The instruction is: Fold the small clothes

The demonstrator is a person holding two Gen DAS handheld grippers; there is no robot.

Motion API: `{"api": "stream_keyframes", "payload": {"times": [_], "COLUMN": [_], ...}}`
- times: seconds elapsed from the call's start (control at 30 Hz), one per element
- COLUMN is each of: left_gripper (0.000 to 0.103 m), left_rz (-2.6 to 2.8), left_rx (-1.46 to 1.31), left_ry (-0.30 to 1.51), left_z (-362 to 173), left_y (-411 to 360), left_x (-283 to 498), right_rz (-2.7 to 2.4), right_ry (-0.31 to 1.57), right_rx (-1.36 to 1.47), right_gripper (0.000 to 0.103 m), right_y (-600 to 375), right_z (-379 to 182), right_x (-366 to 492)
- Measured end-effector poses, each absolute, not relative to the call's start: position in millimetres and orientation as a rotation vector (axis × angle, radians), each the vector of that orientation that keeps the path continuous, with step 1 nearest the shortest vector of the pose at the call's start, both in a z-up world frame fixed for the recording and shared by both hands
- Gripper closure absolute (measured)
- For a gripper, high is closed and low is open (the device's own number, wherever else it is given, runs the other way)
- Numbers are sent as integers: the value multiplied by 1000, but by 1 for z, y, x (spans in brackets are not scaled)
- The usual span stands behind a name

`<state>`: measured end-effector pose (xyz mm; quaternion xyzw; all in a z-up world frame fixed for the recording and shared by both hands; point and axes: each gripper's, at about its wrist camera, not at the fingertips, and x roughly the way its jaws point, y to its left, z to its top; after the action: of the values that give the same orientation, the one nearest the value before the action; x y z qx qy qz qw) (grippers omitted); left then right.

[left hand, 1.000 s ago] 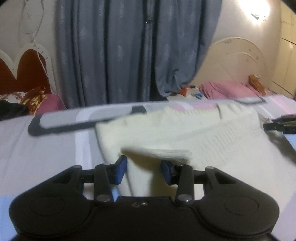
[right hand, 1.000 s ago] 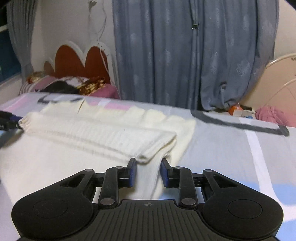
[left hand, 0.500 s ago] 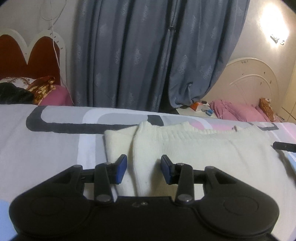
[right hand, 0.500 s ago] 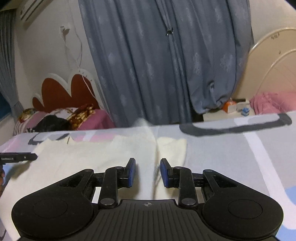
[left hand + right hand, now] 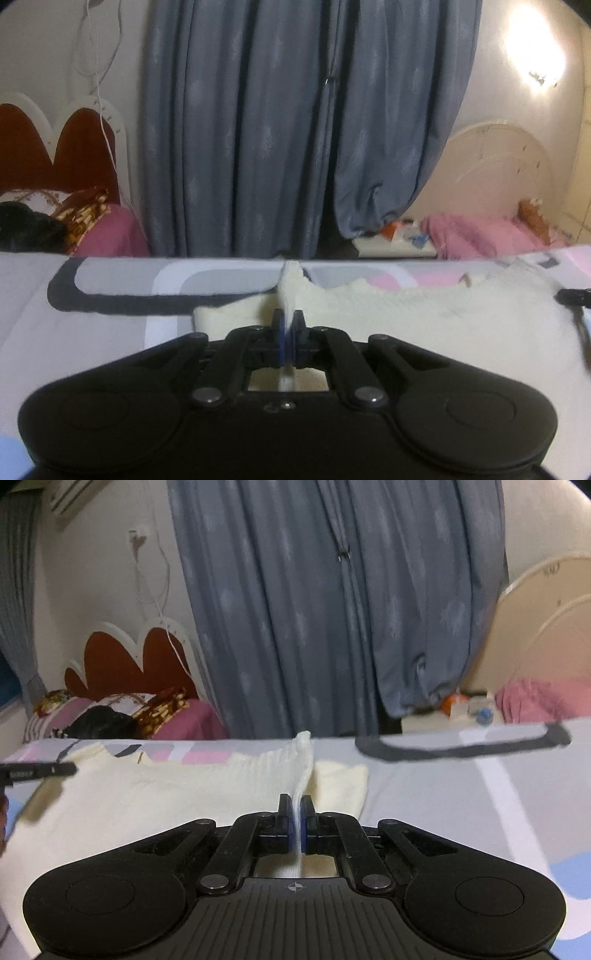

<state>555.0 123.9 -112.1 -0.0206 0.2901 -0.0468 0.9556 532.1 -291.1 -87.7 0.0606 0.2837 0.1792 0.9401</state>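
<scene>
Pinching the cream sweater in both tools — left tool clamped on a raised fold at 12 o'clock, right tool likewise — garment spread across the bed.

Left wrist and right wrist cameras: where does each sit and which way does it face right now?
Left wrist: on the left gripper, looking along its fingers over the cream knit sweater toward the grey curtain; jaws pinch a sweater fold.
Right wrist: on the right gripper, same heading; jaws pinch another fold.
Shared: sweater, curtain, patterned bedsheet; each shows the other gripper's tip at its edge.
</scene>
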Motion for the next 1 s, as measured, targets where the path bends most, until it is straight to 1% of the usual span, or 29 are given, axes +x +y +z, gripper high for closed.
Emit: {"api": "stream_keyframes", "payload": {"times": [0.03,0.07,0.13,0.2,0.23,0.27,0.3,0.43,0.53,0.57,0.63,0.7,0.73,0.87,0.9,0.97,1.0], "left_gripper": [100,97,89,38,37,37,37,37,36,35,33,27,26,26,26,31,29], "left_rz": [-81,-73,-63,43,72,46,10,-151,-177,-160,-149,-75,-45,-11,3,40,13], "left_rx": [-26,0,-4,-5,12,37,45,59,105,110,109,134,120,-8,-4,52,71], "left_ry": [619,649,626,591,537,461,446,510,686,693,659,628,617,621,618,580,543], "left_z": [-119,-130,-132,-117,-109,-98,-92,-86,-107,-112,-118,-122,-122,-123,-122,-113,-107], "left_y": [122,120,122,122,118,110,101,42,6,3,12,34,52,93,91,72,59], "left_x": [560,564,560,549,540,530,529,550,572,572,567,556,550,550,552,545,537], "right_rz": [351,327,305,287,255,221,235,385,479,493,499,479,430,255,271,262,268], "right_ry": [603,642,673,688,666,606,562,566,592,619,641,628,631,650,657,647,628], "right_rx": [128,130,168,224,213,160,118,64,4,-28,-68,-86,-88,-42,-11,-47,-53], "right_gripper": [100,100,100,98,82,74,66,66,67,68,69,69,69,69,69,69,69], "right_y": [-292,-292,-296,-300,-299,-294,-286,-227,-178,-161,-149,-159,-173,-238,-243,-235,-230], "right_z": [-94,-103,-114,-108,-100,-91,-84,-80,-90,-96,-105,-108,-108,-118,-118,-111,-105], "right_x": [536,541,548,550,546,538,533,543,550,553,553,553,554,560,562,559,554]}}
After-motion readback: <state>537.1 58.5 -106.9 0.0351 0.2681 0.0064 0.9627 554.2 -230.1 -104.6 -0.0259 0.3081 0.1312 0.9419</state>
